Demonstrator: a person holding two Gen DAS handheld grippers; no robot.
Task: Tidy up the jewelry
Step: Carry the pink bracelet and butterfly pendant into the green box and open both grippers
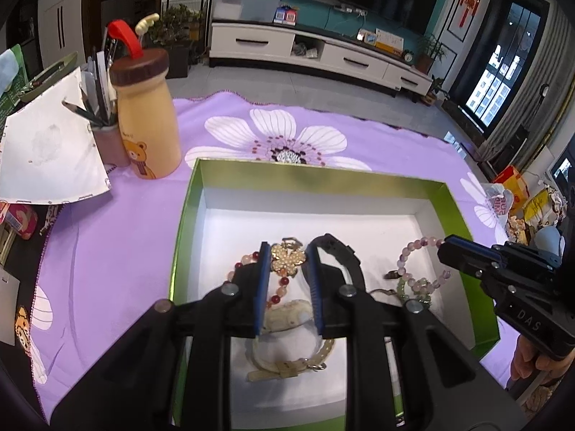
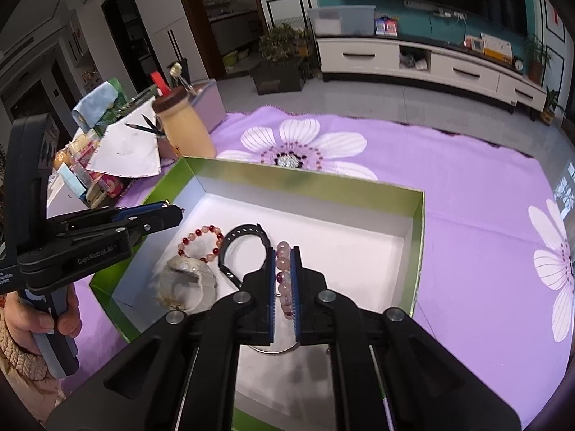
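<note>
A green box with a white floor sits on the purple flowered cloth; it also shows in the right wrist view. My left gripper is shut on a gold flower brooch above a red bead bracelet and a cream watch. A black watch lies beside it. My right gripper is shut on a pale pink bead bracelet, held over the box. In the right wrist view the red bracelet, cream watch and black watch lie in the box.
A cream bear bottle with a brown lid, a pencil cup and a white paper stand at the cloth's left edge. Clutter lies off the table at the right. The cloth stretches right of the box.
</note>
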